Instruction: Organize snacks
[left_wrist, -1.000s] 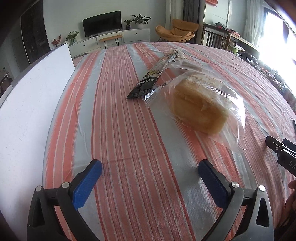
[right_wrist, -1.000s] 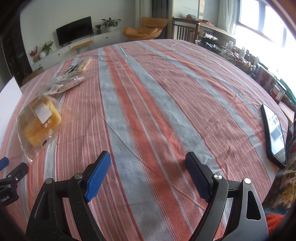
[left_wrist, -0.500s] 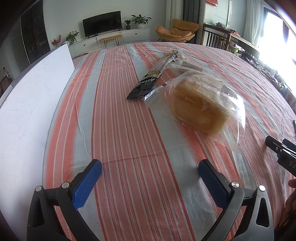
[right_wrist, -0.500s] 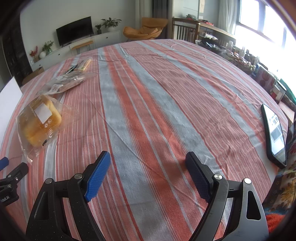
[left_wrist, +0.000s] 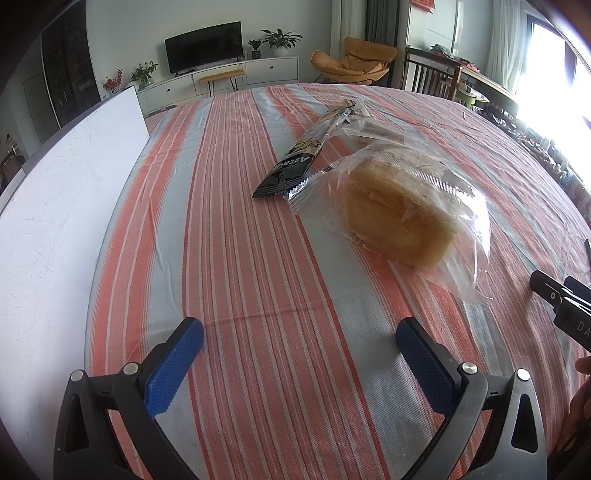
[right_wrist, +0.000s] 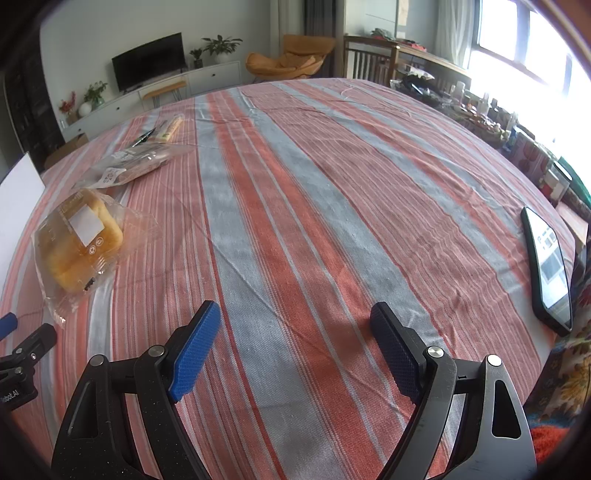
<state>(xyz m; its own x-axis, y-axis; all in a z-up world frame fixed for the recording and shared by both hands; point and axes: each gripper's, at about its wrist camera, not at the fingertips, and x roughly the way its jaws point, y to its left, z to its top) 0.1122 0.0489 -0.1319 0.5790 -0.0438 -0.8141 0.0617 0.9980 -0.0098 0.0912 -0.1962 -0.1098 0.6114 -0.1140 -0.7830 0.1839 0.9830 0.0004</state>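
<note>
left gripper (left_wrist: 299, 341): fingers spread wide, empty | right gripper (right_wrist: 295, 326): fingers spread wide, empty

I saw a striped tablecloth (left_wrist: 236, 229) covering the table. On it lay a bagged bread loaf (left_wrist: 399, 218), a black snack packet (left_wrist: 291, 170), a clear wrapped snack (right_wrist: 129, 168), a white board (left_wrist: 55, 206) and a phone (right_wrist: 548, 262).

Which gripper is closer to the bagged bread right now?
Left. The bagged bread lies just ahead and right of the open left gripper; from the open right gripper it sits farther off, far left.
</note>
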